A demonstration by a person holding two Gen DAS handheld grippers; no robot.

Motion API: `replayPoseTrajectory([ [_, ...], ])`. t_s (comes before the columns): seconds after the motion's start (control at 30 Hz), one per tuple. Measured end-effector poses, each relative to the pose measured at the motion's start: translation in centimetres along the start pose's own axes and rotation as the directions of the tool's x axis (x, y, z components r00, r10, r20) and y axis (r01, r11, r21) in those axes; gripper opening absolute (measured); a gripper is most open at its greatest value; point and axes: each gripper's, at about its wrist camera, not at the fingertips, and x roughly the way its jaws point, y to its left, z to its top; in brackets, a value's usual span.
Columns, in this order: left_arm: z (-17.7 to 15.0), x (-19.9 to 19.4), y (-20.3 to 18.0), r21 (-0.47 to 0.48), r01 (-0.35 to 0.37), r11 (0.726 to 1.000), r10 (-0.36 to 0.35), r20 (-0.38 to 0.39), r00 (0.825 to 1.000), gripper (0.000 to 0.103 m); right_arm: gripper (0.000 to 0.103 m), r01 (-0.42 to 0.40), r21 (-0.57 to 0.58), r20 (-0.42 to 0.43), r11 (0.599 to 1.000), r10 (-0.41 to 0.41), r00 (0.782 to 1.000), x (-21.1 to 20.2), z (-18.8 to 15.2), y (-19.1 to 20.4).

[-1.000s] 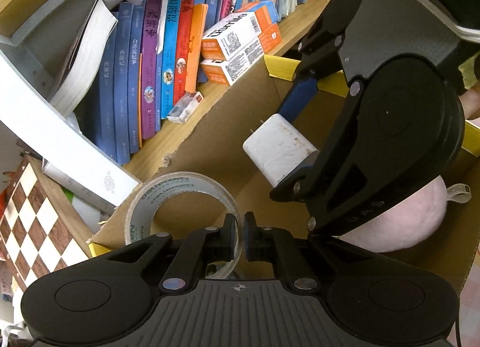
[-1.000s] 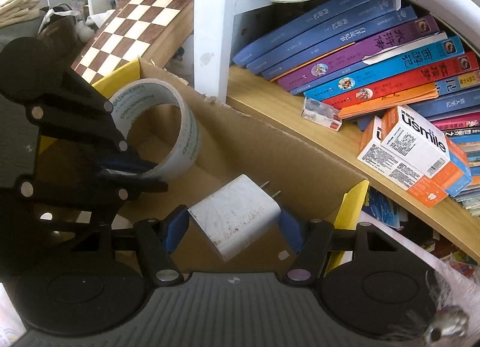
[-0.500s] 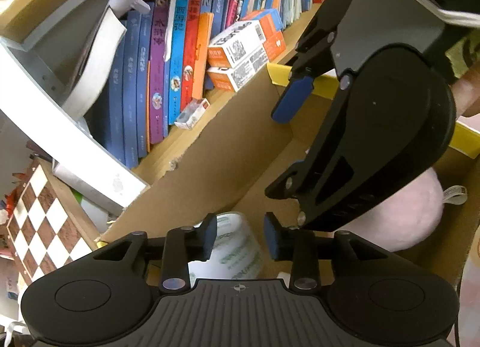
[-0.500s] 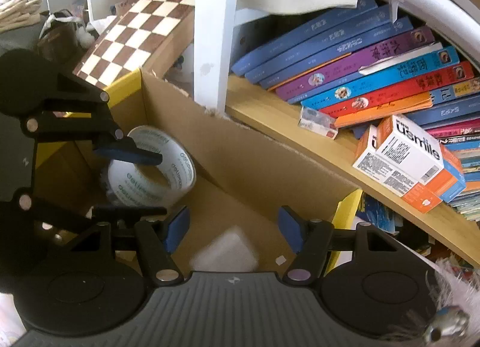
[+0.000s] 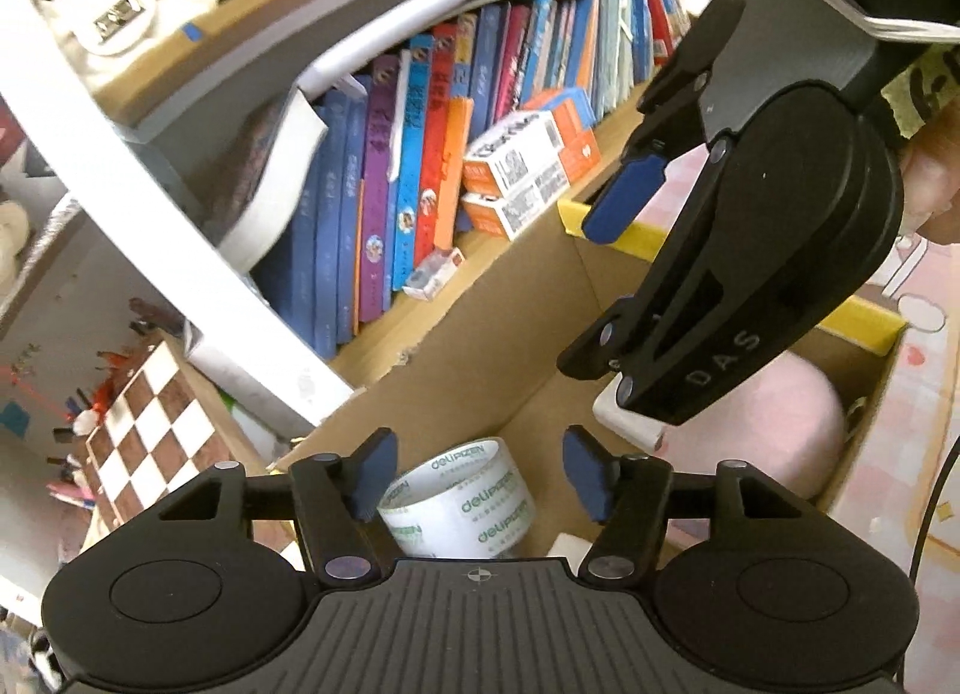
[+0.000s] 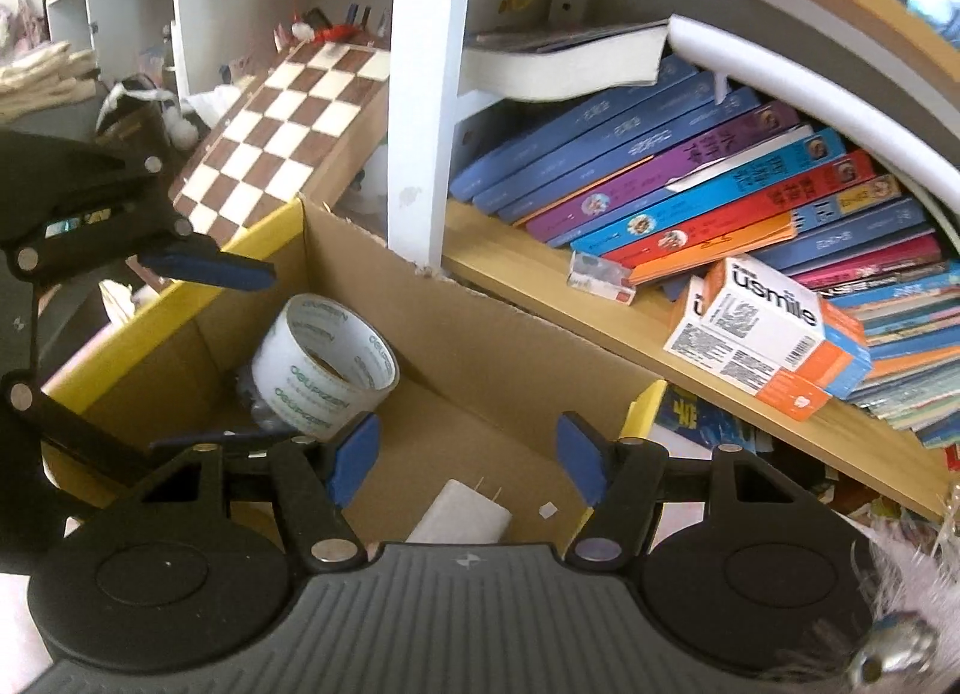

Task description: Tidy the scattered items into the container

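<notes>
The cardboard box (image 5: 480, 346) (image 6: 480, 334) with yellow-taped edges stands against a bookshelf. Inside it lies a roll of clear tape (image 5: 459, 505) (image 6: 327, 364) with green lettering, and a white charger plug (image 6: 465, 514) (image 5: 624, 424) rests on the box floor. A pink plush (image 5: 798, 430) fills the box's right end. My left gripper (image 5: 480, 475) hangs open above the tape roll, nothing between its blue pads. My right gripper (image 6: 468, 457) is open above the charger, also empty. Each gripper shows in the other's view: the right gripper (image 5: 750, 286), the left gripper (image 6: 90, 250).
A wooden shelf (image 6: 600, 322) behind the box carries leaning books (image 6: 690, 196), orange-and-white usmile cartons (image 6: 774, 334) and a small packet (image 6: 600, 277). A chessboard (image 6: 282, 135) leans at the box's left end. A white shelf post (image 6: 420, 93) rises behind the box.
Both grippers opened and let go: the tape roll and the charger dropped into the box. Both grippers have since lifted and pulled back above the box.
</notes>
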Motion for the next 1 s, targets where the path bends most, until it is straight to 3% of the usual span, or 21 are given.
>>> replayPoseTrajectory([
  [0.23,-0.6,-3.4,-0.3,-0.115,-0.004,0.993,0.008,0.035,0.999,0.065,0.063,0.017,0.017,0.052,1.0,-0.018,0.998,-3.7,-1.3,1.1],
  [0.5,-1.4,-7.6,-2.7,-0.149,-0.036,0.988,0.047,0.074,0.996,0.076,0.064,0.031,0.053,0.093,0.998,-0.036,0.995,-8.1,-3.6,1.8],
  [0.8,-3.0,-10.1,-4.5,-0.19,-0.067,0.98,0.076,0.044,0.996,0.077,0.063,0.042,0.136,0.089,0.99,-0.054,0.995,-11.5,-7.4,1.6],
  [1.0,-4.0,-10.8,-5.4,-0.262,-0.076,0.962,0.086,0.025,0.996,0.087,0.063,0.048,0.189,0.065,0.981,-0.061,0.996,-12.7,-9.9,1.5],
])
